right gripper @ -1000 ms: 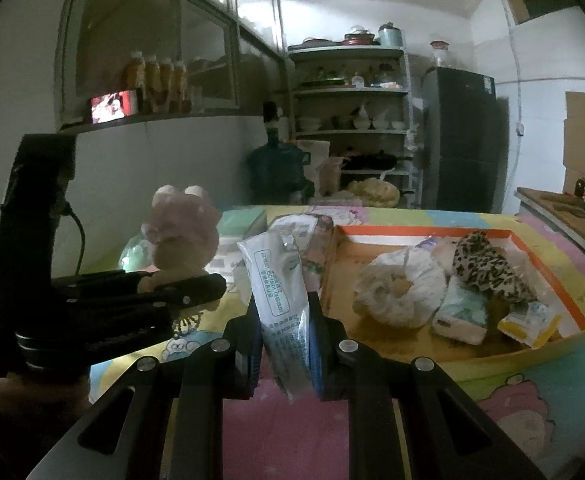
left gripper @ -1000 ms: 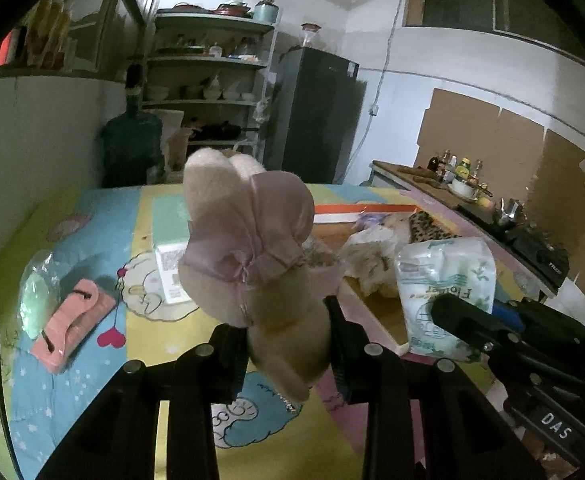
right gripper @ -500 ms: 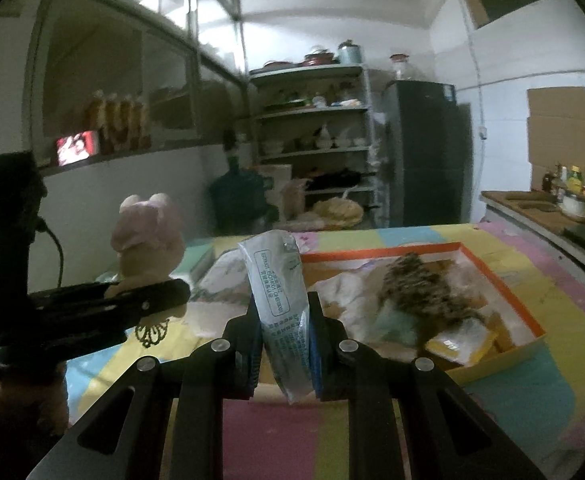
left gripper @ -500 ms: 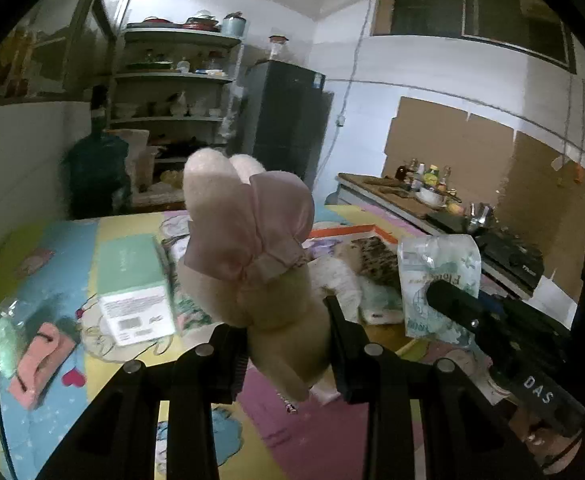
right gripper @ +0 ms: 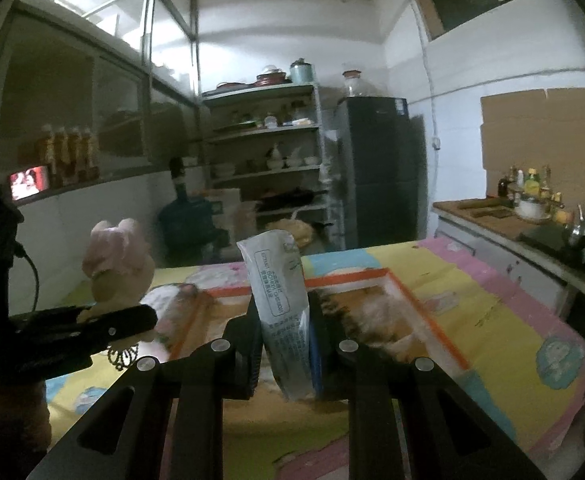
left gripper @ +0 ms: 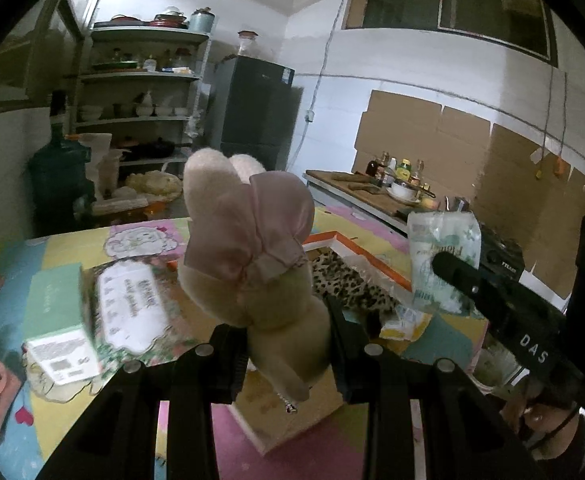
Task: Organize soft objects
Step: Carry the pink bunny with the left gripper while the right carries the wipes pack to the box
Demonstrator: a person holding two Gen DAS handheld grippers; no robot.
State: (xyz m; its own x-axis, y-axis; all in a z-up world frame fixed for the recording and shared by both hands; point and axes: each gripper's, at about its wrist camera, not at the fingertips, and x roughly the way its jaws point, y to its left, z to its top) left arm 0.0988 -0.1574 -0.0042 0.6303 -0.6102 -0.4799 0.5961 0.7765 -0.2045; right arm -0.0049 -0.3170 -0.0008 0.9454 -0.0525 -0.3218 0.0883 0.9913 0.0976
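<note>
left tongs (left gripper: pixel 288 344) clenched on plush bunny (left gripper: pixel 252 264), above table (left gripper: pixel 64 412) | right tongs (right gripper: pixel 286 354) clenched on tissue pack (right gripper: pixel 282 304), near orange-rimmed box (right gripper: pixel 424 312) | done: leopard-print item (left gripper: pixel 348 284) lies in box | left: both carried items unplaced

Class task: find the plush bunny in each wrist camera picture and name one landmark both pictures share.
Left wrist: plush bunny at centre, clamped in the left gripper.
Right wrist: plush bunny at left, above the other gripper's black finger.
Shared landmark: dark fridge beside the shelves.
</note>
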